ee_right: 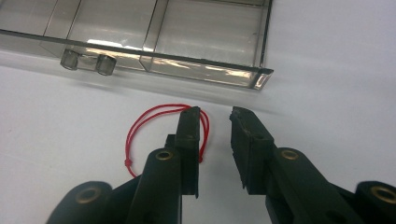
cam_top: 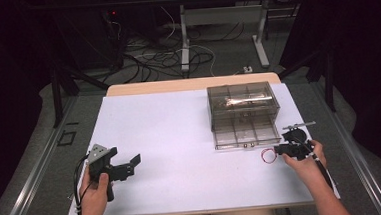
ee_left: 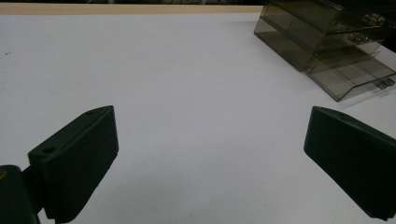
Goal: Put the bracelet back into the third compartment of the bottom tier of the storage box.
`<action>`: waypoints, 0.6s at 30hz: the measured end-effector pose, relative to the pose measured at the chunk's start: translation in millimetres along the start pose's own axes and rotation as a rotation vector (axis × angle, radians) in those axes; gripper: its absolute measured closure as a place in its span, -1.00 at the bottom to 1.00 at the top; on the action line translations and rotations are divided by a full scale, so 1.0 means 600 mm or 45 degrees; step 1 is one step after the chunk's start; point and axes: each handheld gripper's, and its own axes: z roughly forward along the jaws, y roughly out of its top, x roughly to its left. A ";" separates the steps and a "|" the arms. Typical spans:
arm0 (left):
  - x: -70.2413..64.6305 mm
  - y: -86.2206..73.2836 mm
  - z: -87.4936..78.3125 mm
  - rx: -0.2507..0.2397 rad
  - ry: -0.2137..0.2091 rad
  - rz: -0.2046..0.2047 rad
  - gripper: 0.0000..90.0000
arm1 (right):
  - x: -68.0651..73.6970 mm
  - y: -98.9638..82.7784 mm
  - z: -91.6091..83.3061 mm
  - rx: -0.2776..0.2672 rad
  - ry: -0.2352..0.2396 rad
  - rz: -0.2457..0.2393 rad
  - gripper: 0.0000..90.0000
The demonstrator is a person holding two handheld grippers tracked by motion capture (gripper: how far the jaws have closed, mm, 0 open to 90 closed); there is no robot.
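A thin red string loop (cam_top: pixel 268 156) lies flat on the white table (cam_top: pixel 180 138), just in front of the pulled-out bottom drawer (cam_top: pixel 245 131) of a smoky clear plastic drawer box (cam_top: pixel 242 102). My right gripper (cam_top: pixel 277 150) is low over the loop. In the right gripper view the red string loop (ee_right: pixel 138 122) runs under one finger (ee_right: pixel 189 135), and its edge peeks into the narrow gap of the right gripper (ee_right: pixel 215 112), which is open. The drawer's front wall (ee_right: pixel 187 65) is just beyond. My left gripper (cam_top: pixel 129 167) rests at the near left, and the left gripper (ee_left: pixel 211 112) is wide open with nothing in it.
The drawer's two small handle knobs (ee_right: pixel 86 62) face the person. The drawer box (ee_left: pixel 327 37) stands far right in the left gripper view. Bare white surface spreads across the table's middle and left. Cables and table legs (cam_top: pixel 184 42) lie on the floor beyond.
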 end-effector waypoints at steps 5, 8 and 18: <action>0.000 0.000 0.000 0.001 0.000 0.001 -0.93 | 0.002 -0.001 0.004 0.025 0.000 0.035 0.69; 0.000 0.000 0.000 0.001 0.000 0.000 -0.93 | 0.001 -0.003 0.003 0.034 0.004 0.052 0.72; 0.000 0.000 0.000 0.001 -0.003 -0.003 -0.93 | 0.003 -0.007 0.009 0.062 0.006 0.116 0.80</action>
